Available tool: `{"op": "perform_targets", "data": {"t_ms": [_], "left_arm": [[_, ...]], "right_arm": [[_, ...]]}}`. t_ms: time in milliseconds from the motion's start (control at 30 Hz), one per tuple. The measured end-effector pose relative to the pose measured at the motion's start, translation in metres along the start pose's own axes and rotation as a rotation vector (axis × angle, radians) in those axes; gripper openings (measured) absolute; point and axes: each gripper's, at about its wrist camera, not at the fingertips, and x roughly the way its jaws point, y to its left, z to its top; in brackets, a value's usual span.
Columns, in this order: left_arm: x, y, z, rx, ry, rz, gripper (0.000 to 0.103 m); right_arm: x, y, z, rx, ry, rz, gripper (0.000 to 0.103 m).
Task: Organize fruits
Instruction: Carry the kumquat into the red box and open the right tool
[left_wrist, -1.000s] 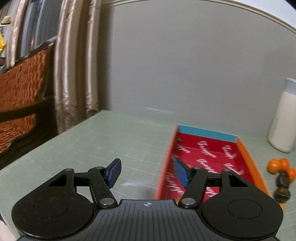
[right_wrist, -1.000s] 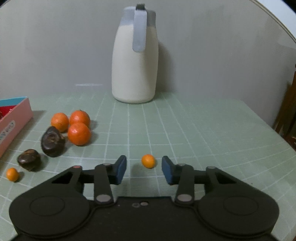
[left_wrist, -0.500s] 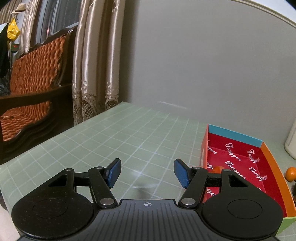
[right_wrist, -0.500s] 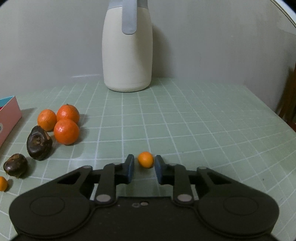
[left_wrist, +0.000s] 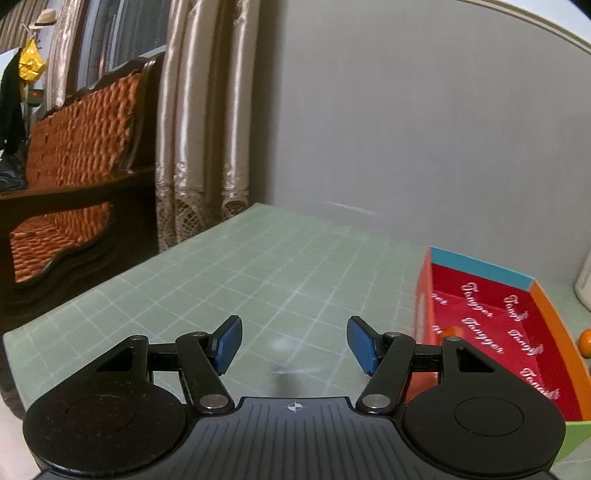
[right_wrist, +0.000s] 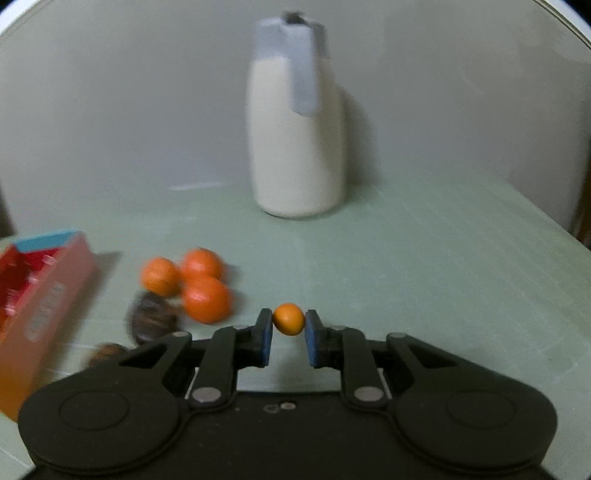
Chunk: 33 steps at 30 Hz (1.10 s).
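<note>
My right gripper (right_wrist: 288, 325) is shut on a small orange kumquat (right_wrist: 288, 319), held between the blue pads above the green mat. Three tangerines (right_wrist: 201, 284) and two dark brown fruits (right_wrist: 149, 321) lie to its left, blurred. The red box (right_wrist: 40, 295) with a blue end stands at the far left. My left gripper (left_wrist: 294, 341) is open and empty over the mat, left of the same red box (left_wrist: 550, 321), which has dividers and a small orange fruit (left_wrist: 448, 329) inside, half hidden by my finger.
A white jug (right_wrist: 297, 147) with a grey lid stands at the back by the grey wall. In the left wrist view the table's left edge (left_wrist: 110, 280) drops off towards a wooden sofa (left_wrist: 70, 192) and curtains (left_wrist: 199, 129).
My right gripper closed on the kumquat and lifted it, the view swinging left. My left gripper turned left, away from the box, and stayed open.
</note>
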Motion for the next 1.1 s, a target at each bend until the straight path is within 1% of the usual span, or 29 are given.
{"op": "perform_targets", "data": {"t_ms": [233,500,533,567,633,700,933,967,1033,1100], "left_arm": [[0.002,0.030,-0.001,-0.024,0.004,0.047,0.063],[0.005,0.057,-0.002,-0.046,0.009,0.090,0.063],[0.006,0.060,-0.001,-0.049,0.009,0.093,0.067],[0.005,0.061,-0.001,-0.053,0.005,0.096,0.084],[0.002,0.061,-0.001,-0.052,-0.021,0.125,0.102],[-0.001,0.060,0.000,-0.047,-0.043,0.128,0.102],[-0.001,0.063,-0.001,-0.046,-0.036,0.135,0.103],[-0.001,0.063,-0.002,-0.047,-0.035,0.138,0.103],[0.001,0.064,-0.001,-0.046,-0.032,0.141,0.103],[0.001,0.066,-0.001,-0.047,-0.033,0.146,0.103]], "right_arm": [[-0.013,0.056,0.007,-0.040,-0.059,0.121,0.017],[-0.018,0.117,0.007,-0.096,-0.085,0.246,0.017],[-0.018,0.125,0.006,-0.107,-0.087,0.260,0.017],[-0.018,0.132,0.006,-0.118,-0.089,0.271,0.017],[-0.019,0.143,0.003,-0.135,-0.086,0.298,0.017],[-0.019,0.154,0.001,-0.151,-0.080,0.318,0.017],[-0.019,0.188,-0.007,-0.193,-0.063,0.383,0.017],[-0.019,0.193,-0.009,-0.201,-0.064,0.387,0.018],[-0.020,0.202,-0.011,-0.231,-0.065,0.386,0.026],[-0.022,0.207,-0.014,-0.251,-0.079,0.381,0.026]]}}
